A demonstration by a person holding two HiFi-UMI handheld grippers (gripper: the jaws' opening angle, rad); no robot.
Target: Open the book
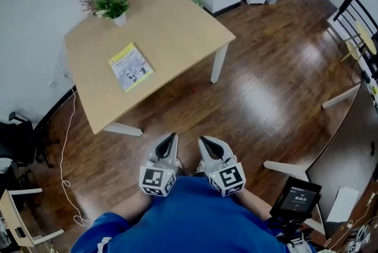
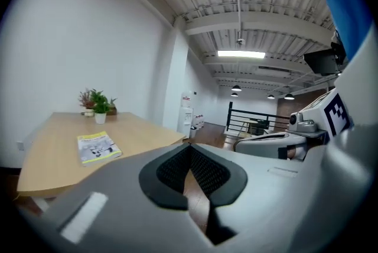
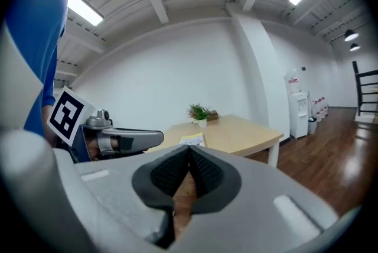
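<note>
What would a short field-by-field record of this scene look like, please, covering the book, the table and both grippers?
surface: light wooden table with white legs, standing on a dark wood floor
task object: thin yellow-and-white book, closed, lying flat near the table's left side
other item: small green plant in a white pot, at the table's far corner
left gripper: jaws together, nothing between them, short of the table
right gripper: jaws together, empty, beside the left one
task state: not begun; book untouched
</note>
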